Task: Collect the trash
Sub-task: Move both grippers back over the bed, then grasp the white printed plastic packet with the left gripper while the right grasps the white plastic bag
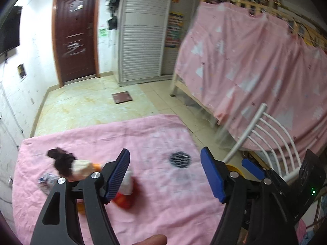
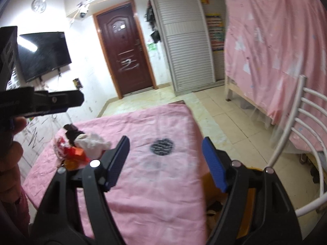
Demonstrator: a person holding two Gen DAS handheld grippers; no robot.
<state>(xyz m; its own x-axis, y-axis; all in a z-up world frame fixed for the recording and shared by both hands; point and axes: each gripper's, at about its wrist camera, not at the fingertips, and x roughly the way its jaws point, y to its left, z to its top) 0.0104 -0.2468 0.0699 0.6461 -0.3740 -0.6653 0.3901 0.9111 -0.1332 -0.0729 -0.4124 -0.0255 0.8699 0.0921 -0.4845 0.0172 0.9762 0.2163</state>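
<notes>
A pile of trash lies on the left part of a table covered with a pink cloth point(image 1: 155, 204): a dark crumpled piece point(image 1: 61, 160), a white tissue point(image 2: 92, 141), red and orange wrappers point(image 2: 76, 153) and a silvery wrapper point(image 1: 46, 179). My left gripper point(image 1: 165, 173) is open and empty above the table, just right of the pile; a white and red wrapper point(image 1: 127, 185) lies under its left finger. My right gripper point(image 2: 166, 161) is open and empty over the table's right half point(image 2: 155, 194). The left gripper's body also shows at the left of the right wrist view point(image 2: 40, 102).
A yellow bin point(image 2: 210, 183) stands by the table's right edge, below my right gripper. A white metal chair point(image 2: 302, 143) stands to the right. A bunk bed draped in a pink sheet point(image 1: 255, 71) fills the right side. A brown door point(image 1: 75, 34) and tiled floor lie beyond.
</notes>
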